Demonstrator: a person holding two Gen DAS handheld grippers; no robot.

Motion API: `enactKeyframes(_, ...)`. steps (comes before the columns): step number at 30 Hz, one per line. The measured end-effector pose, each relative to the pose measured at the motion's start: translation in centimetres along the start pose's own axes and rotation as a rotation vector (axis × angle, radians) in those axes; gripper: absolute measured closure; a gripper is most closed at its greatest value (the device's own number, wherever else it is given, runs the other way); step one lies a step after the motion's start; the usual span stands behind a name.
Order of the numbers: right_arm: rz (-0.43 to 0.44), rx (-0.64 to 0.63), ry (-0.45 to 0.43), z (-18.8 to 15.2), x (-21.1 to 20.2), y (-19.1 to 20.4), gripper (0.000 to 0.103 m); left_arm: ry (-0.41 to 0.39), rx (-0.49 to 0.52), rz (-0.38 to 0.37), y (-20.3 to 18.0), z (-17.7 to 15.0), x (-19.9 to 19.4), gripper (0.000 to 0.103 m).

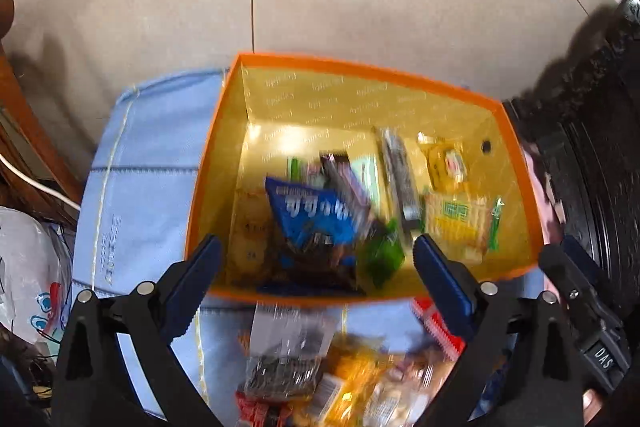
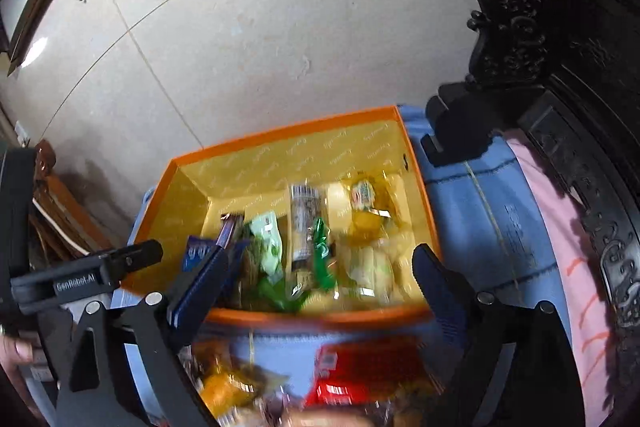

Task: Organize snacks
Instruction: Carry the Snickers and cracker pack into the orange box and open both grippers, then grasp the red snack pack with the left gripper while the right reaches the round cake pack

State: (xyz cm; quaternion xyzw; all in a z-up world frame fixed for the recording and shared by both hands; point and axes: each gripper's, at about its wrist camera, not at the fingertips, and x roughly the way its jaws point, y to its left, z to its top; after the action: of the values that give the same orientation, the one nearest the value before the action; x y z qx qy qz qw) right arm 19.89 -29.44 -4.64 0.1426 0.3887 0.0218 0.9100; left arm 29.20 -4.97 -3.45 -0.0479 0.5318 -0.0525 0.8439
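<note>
Locate the orange box (image 1: 520,187) on the blue cloth (image 1: 152,167). It holds the sorted snacks, including a blue packet (image 1: 316,215) whose print is too blurred to read. More snacks (image 1: 320,379) lie loose just in front of the box. Your left hand-held gripper (image 1: 316,259) and right hand-held gripper (image 2: 316,267) hang over the box's near wall, jaws spread, nothing between them. The left unit reads "GenRobot.AI".
</note>
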Motion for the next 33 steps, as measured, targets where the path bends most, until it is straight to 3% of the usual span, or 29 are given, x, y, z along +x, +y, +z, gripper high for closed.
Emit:
enactKeyframes(6, -0.013, 0.012, 0.032, -4.3, -2.4, -1.0, 0.006, 0.04, 0.011, 0.041, 2.2, -4.3, -0.5, 0.009)
enactKeyframes(14, -0.021, 0.025, 0.108, -9.7, -4.5, -1.4, 0.006, 0.093, -0.067, 0.071, 6.2, -10.6, -1.8, 0.009)
enactKeyframes(23, -0.017, 0.023, 0.264, -17.9, -6.6, -1.8, 0.004, 0.201, -0.151, 0.098, 8.8, -18.6, -1.3, 0.008)
enactKeyframes(27, -0.017, 0.049, 0.307, -20.4, -6.9, -2.2, 0.004, 0.213, -0.147, 0.111, 8.8, -20.0, -1.0, 0.008)
enactKeyframes(33, 0.022, 0.059, 0.366, -22.9, -6.9, -1.6, 0.004, 0.188, -0.053, 0.171, 7.2, -20.4, -0.4, 0.008)
